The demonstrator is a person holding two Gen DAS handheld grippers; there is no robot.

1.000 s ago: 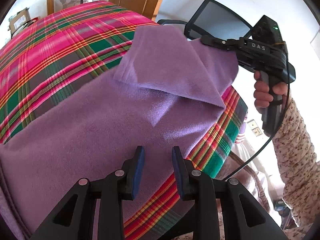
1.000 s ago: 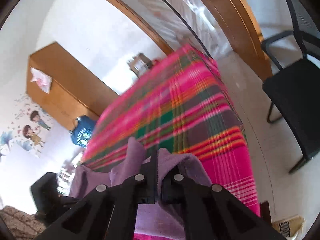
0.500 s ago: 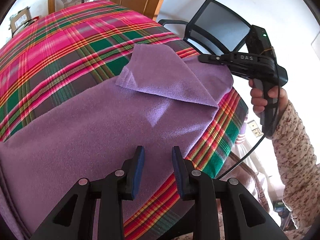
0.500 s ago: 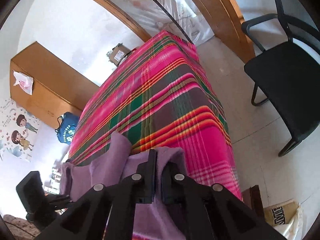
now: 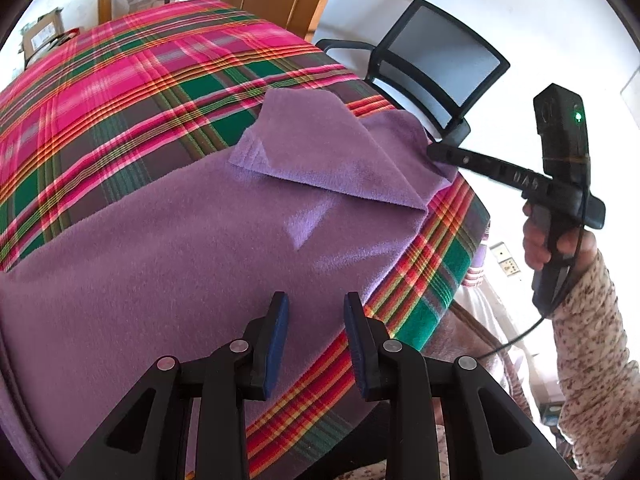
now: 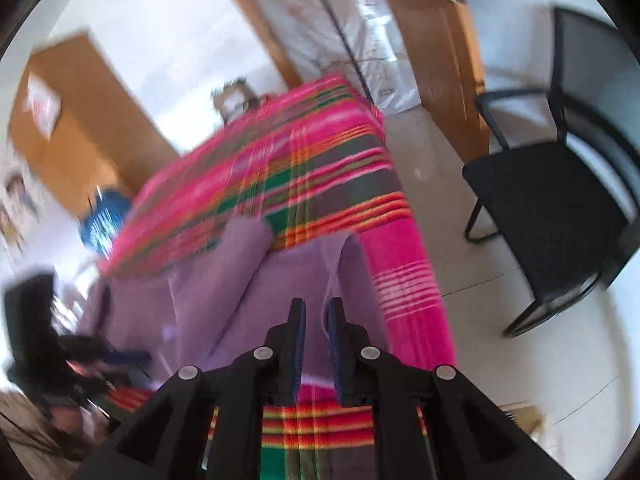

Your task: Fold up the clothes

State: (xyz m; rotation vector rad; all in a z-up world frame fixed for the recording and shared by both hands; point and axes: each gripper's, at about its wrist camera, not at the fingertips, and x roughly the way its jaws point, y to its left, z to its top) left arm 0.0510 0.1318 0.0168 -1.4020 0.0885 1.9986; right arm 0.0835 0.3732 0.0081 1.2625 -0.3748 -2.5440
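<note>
A soft purple fleece cloth [image 5: 168, 240] lay spread over the plaid-covered tabletop [image 5: 100, 92], reaching its near edge, with one corner flap [image 5: 320, 148] already turned back over the main layer near the right-hand edge. The right claw [image 6: 317, 320] was at that folded corner with its jaws opening; a thin edge of the cloth stood between them, but the pads no longer seemed to press on it. The left claw [image 5: 316, 340] hovered just above the cloth near the near edge, its jaws moderately apart and holding nothing. The fabric looked light, limp and slightly fuzzy, so it would probably drape and sag wherever it was lifted and grip well without slipping. The best hold seemed a pinch on a corner or hem, one claw at each end of an edge.
</note>
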